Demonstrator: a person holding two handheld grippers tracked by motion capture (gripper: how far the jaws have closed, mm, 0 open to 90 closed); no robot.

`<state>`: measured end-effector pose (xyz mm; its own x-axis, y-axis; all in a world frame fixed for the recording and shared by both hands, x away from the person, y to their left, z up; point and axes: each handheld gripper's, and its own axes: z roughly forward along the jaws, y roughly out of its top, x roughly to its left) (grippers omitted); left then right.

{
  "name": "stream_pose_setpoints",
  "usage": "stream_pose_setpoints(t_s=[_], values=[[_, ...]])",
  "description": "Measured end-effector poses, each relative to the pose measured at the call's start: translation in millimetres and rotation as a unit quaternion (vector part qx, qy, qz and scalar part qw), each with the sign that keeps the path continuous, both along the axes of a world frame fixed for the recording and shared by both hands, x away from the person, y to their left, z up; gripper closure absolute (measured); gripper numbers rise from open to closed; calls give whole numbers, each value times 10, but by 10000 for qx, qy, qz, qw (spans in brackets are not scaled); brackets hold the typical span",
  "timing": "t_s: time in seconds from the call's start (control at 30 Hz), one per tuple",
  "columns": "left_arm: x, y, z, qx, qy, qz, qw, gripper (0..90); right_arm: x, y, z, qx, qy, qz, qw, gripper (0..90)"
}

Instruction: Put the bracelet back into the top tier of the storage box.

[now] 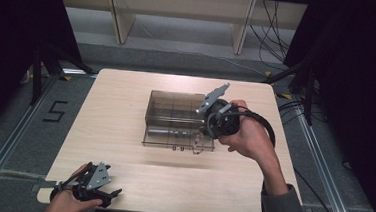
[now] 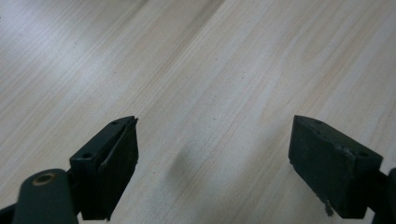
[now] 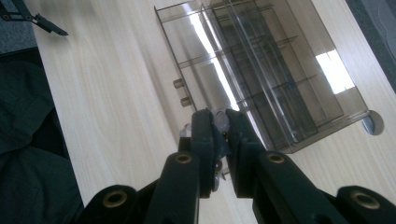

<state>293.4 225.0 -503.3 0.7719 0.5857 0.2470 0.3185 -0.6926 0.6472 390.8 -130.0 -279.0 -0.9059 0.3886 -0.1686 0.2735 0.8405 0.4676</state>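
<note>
Black jaws pinching clear handle (image 3: 219,122), smoky plastic box (image 3: 261,65)

Bench (image 1: 125,111) with one standing obstacle: a smoky clear compartment box (image 1: 175,112) at centre, slightly right, with a clear lid piece (image 3: 219,122) at its near right corner clamped in the closed right gripper (image 1: 203,137), whose hand and forearm cross the near right quarter. Bare wood runs along the whole left half, a band on the far side of the box and a strip on its near side. The left gripper (image 1: 95,187) sits at the near left edge, jaws spread over bare wood (image 2: 205,93), well apart from the box.
</note>
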Motion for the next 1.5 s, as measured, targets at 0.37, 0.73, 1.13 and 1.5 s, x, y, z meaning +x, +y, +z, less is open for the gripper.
stream_pose_setpoints(t_s=[0.37, 0.73, 1.13, 1.5], values=[[3, -1, -9, -67, 42, -26, 10000, 158, 137, -30, 85, -33, 9, -170, 9999, 829], [1, 0, -2, -15, 25, -16, 10000, 158, 305, -41, 70, -51, 116, -317, 9994, 829], [-2, 1, -9, -109, 19, -31, 9999, 158, 511, -47, -133, -153, 400, -459, 9980, 829], [-2, 1, -4, -84, 15, -27, 10000, 158, 599, -47, -327, -243, 607, -477, 9967, 828]])
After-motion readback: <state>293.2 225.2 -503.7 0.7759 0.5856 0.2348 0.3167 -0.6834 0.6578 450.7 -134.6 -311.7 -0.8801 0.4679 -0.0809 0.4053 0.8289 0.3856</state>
